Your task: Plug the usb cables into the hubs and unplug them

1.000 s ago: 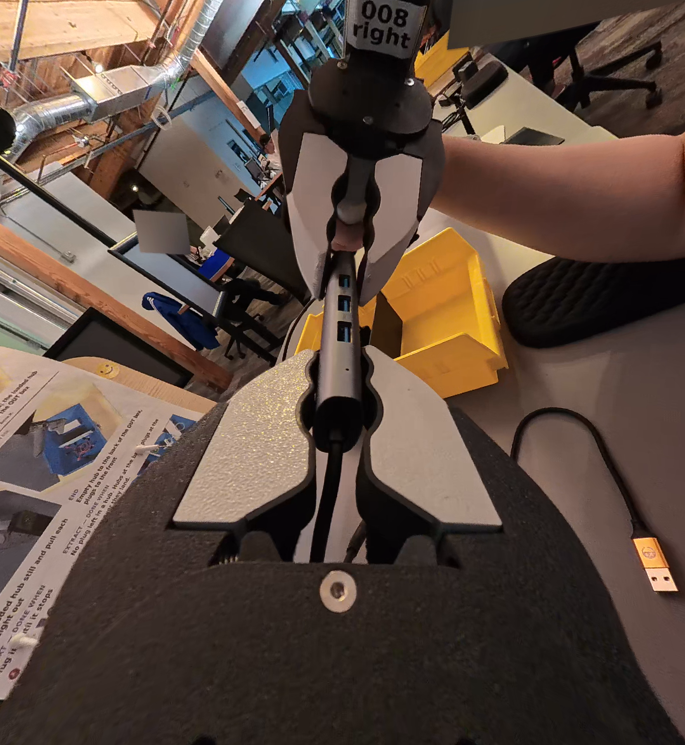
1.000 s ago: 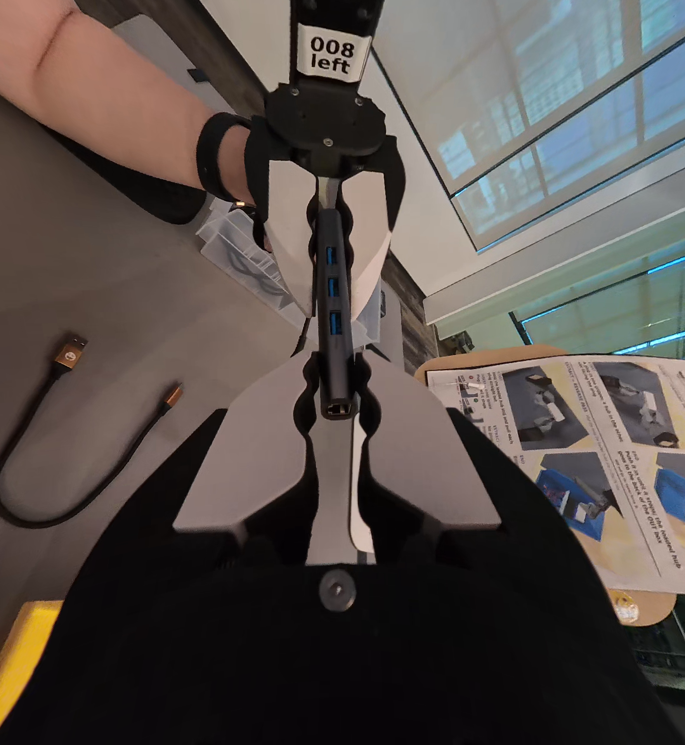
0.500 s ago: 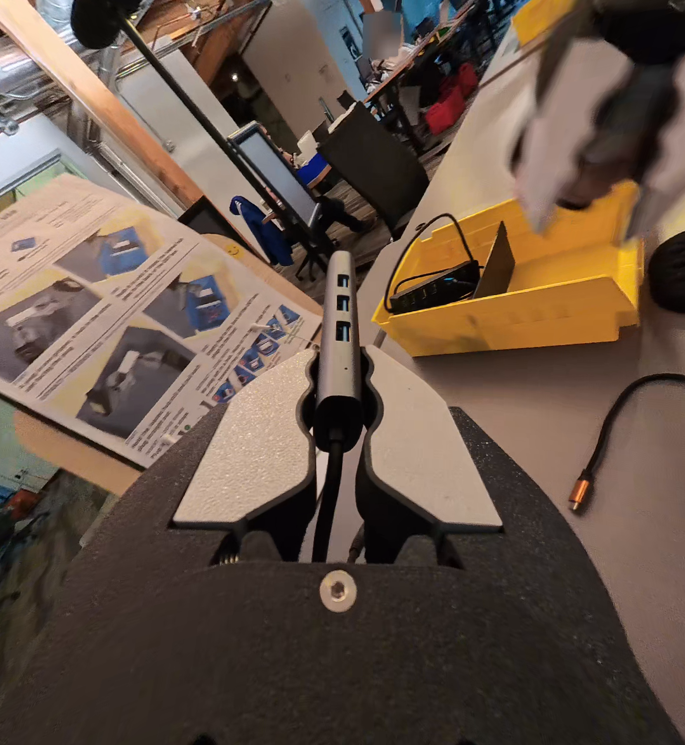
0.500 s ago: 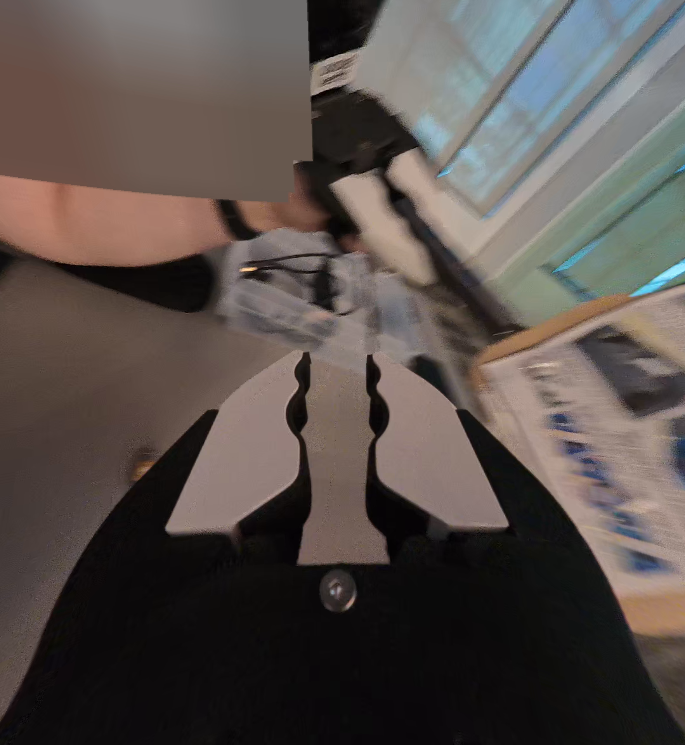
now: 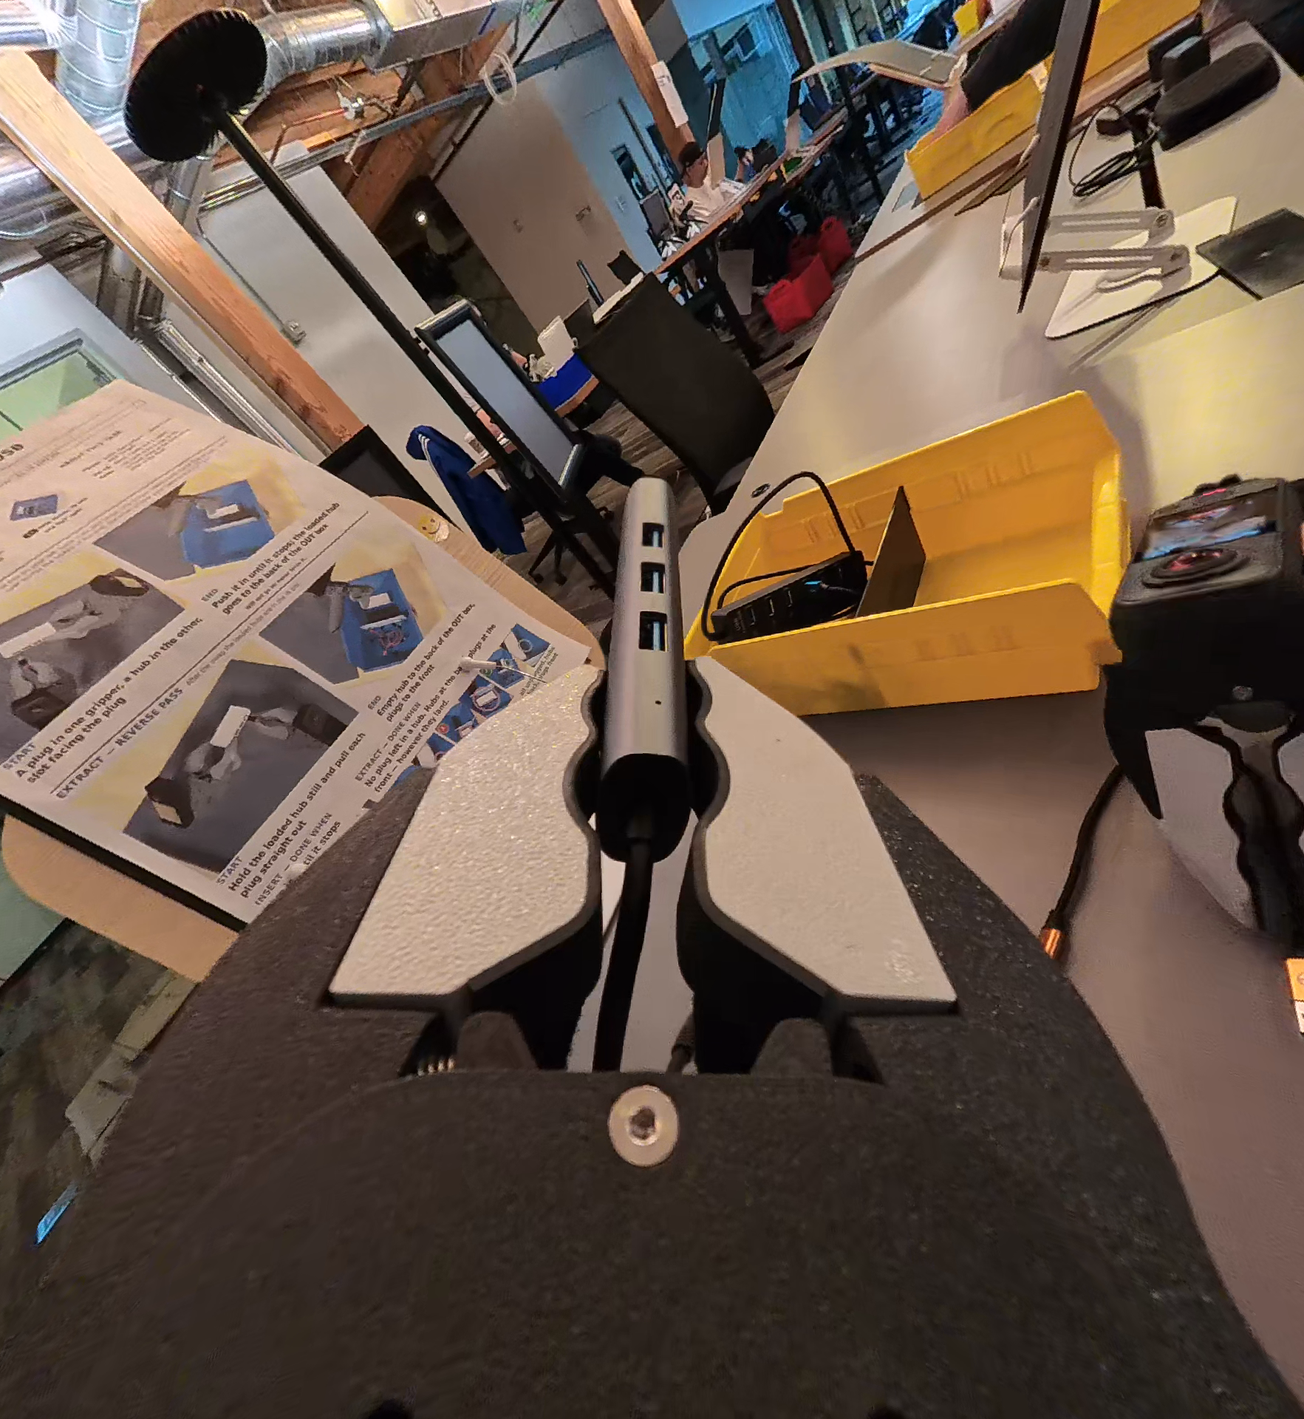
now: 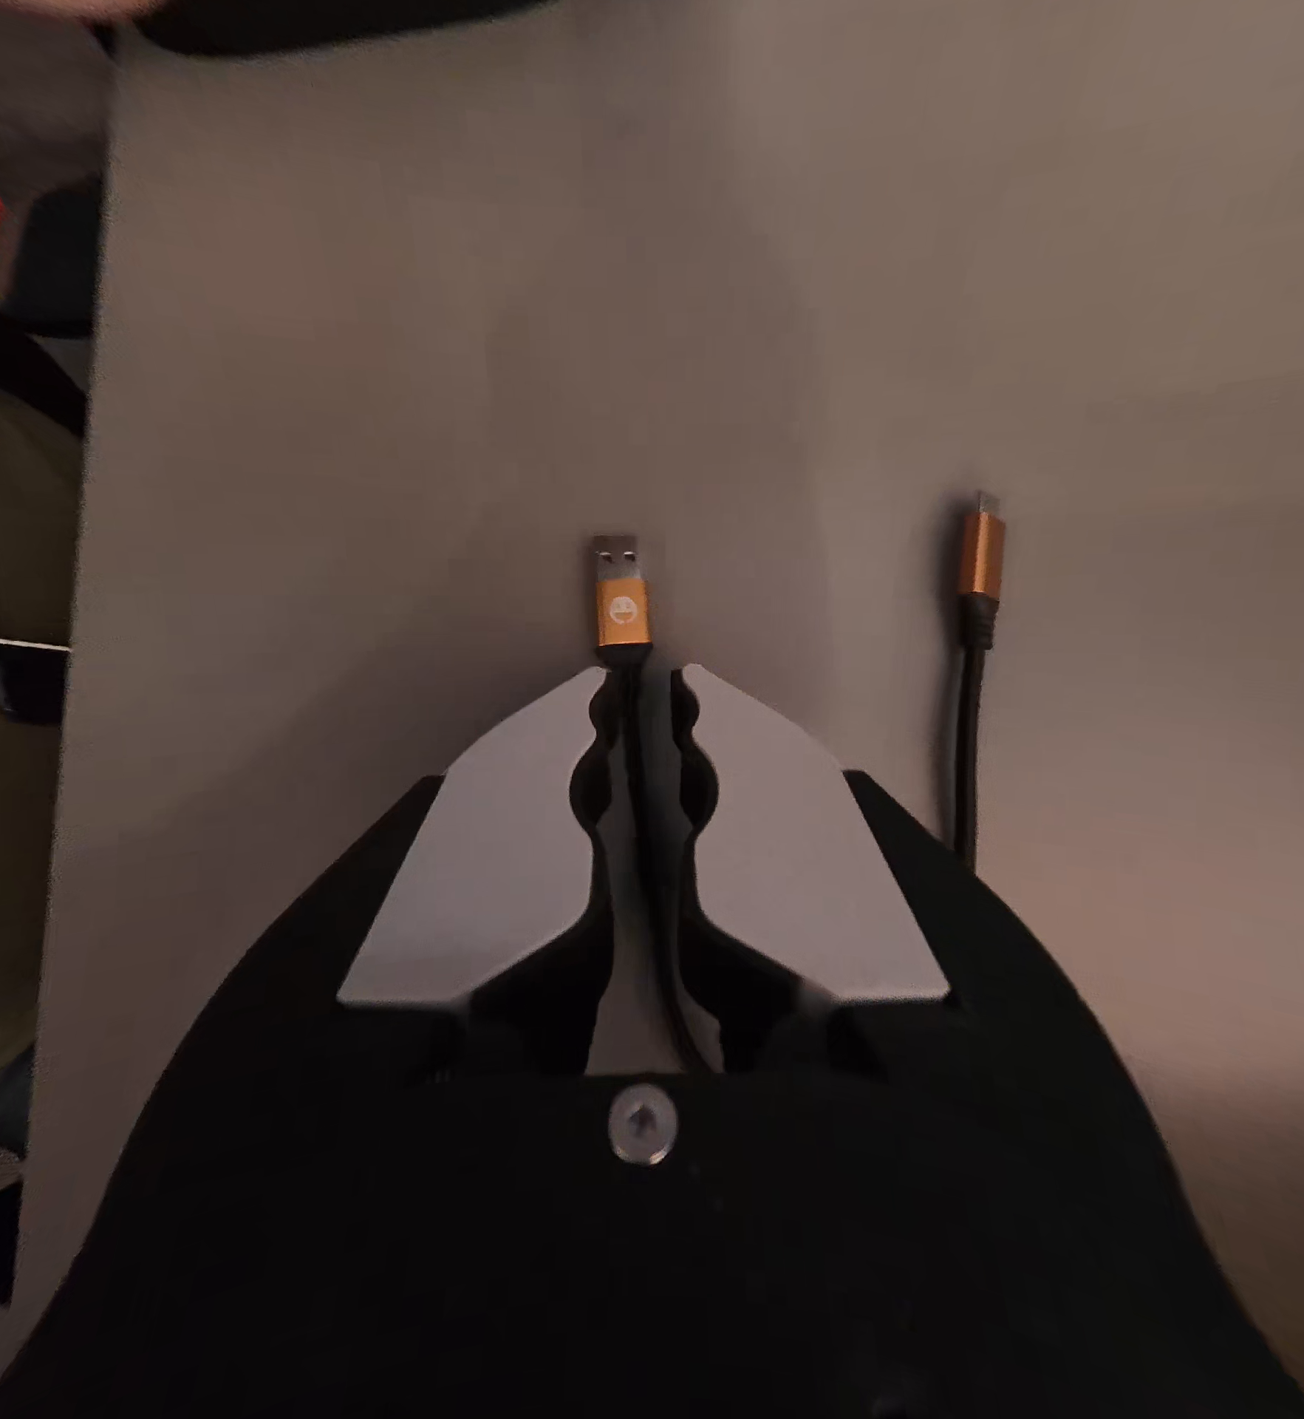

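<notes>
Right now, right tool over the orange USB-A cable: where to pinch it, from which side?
Judging from the right wrist view, pinch the orange plug housing, not the thin cord. It lies flat on the grey table, metal tip pointing away, just beyond the right tool, whose open fingers straddle the cord. Come from the cord end, along its axis, closing on the narrow sides so the tip stays exposed.

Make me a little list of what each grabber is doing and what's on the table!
left gripper: shut on the grey hub, three ports empty
right gripper: open, straddling the cable behind its orange plug
cable's other end: lying on the table
yellow bin: holds a black hub
instruction sheet: propped beside the table
</notes>
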A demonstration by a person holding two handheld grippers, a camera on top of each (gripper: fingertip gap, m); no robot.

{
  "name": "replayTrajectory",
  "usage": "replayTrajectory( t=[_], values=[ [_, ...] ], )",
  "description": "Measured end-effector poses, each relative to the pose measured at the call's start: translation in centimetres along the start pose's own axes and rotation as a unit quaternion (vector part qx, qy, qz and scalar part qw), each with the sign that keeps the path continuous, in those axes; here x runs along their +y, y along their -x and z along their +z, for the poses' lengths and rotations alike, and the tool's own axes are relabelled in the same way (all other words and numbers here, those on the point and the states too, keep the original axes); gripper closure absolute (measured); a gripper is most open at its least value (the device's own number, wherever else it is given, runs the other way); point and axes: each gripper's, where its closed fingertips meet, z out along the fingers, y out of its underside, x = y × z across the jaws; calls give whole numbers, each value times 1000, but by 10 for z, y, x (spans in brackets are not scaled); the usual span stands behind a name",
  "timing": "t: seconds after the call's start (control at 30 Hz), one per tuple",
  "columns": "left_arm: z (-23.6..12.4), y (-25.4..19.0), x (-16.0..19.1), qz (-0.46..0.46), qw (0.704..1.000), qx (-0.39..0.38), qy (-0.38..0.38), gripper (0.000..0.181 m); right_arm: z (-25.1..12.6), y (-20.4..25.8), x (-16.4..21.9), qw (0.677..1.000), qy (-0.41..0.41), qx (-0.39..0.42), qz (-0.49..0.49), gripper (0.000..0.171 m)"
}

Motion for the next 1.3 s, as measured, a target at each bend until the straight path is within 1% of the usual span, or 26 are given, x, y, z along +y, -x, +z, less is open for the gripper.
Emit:
replayTrajectory(
  t=[0.13, 0.3, 0.4, 0.47, 0.5, 0.57, 0.67, 0.83, 1.03, 1.17, 1.3],
  values=[
    [-3, 2, -2, -5, 1000, 1, -6, 165, 4, 3, 5, 1000, 4, -12, -1, 156],
    [-3, 3, 0, -5, 1000, 1, -2, 164, 11, 1, -1, 1000, -1, -3, -14, 161],
    [-1, 2, 1, -3, 1000, 0, 2, 164, 11, 1, -1, 1000, 8, -11, -8, 162],
    [0, 2, 2, -1, 1000, -1, 5, 164, 11, 6, -6, 999, -14, -34, -10, 162],
    [1, 3, 3, -1, 1000, -2, 6, 164, 8, 12, -15, 997, -44, -59, -6, 163],
    [1, 4, 5, 1, 1000, -4, 10, 164, -9, 23, -41, 988, -120, -101, -18, 163],
    [2, 5, 8, 10, 1000, -11, 16, 164, -43, 30, -74, 970, -201, -122, -61, 163],
    [5, 3, 9, 21, 1000, -10, 13, 164, -88, 26, -107, 950, -265, -114, -121, 163],
    [12, 4, 14, 38, 999, -29, 21, 164, -141, 2, -149, 941, -282, -60, -176, 163],
    [18, 5, 23, 56, 997, -43, 43, 164, -179, -30, -176, 948, -273, 13, -165, 163],
    [26, 5, 35, 87, 991, -60, 78, 164, -197, -59, -179, 958, -240, 92, -128, 163]
  ],
)
